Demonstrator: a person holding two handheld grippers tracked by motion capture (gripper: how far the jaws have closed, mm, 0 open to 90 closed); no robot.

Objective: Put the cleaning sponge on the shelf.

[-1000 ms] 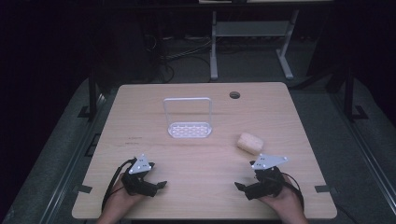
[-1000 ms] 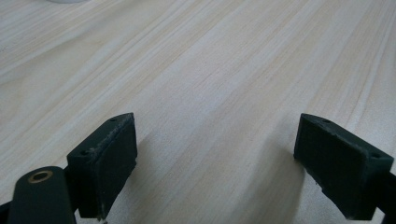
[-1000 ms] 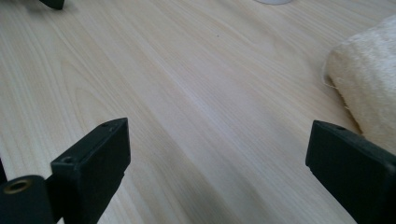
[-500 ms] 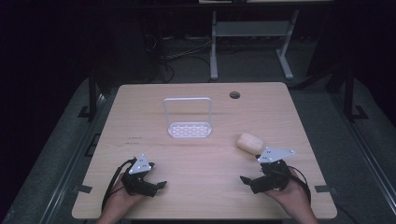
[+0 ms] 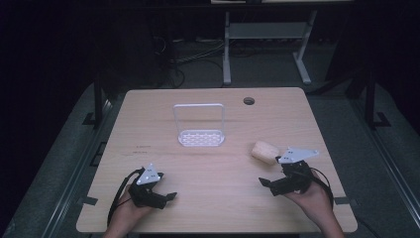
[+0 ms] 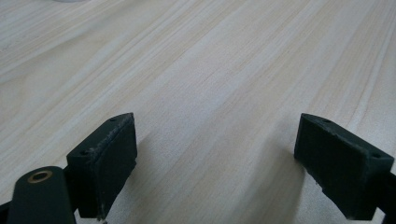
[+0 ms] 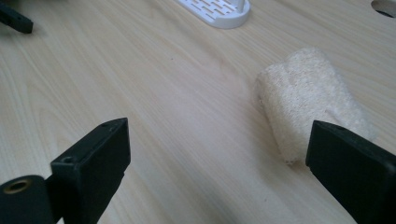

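Right gripper low over the table at its near right, jaws wide apart, nothing between them; left gripper at the near left, jaws likewise apart and empty, over bare wood. Loofah sponge lies on its side just beyond the right gripper, apart from it; in the right gripper view it sits off to the right, its near end partly behind the right jaw rather than centred in the gap. White slotted rack with its upright wire loop stands well apart, toward mid-table.

Risks, as judged: closing from this line would likely catch only the sponge's edge or push it aside; the rounded body may roll on the smooth wood; the soft fibre compresses, so a shallow pinch may slip on lifting; approach needs shifting toward the sponge first.
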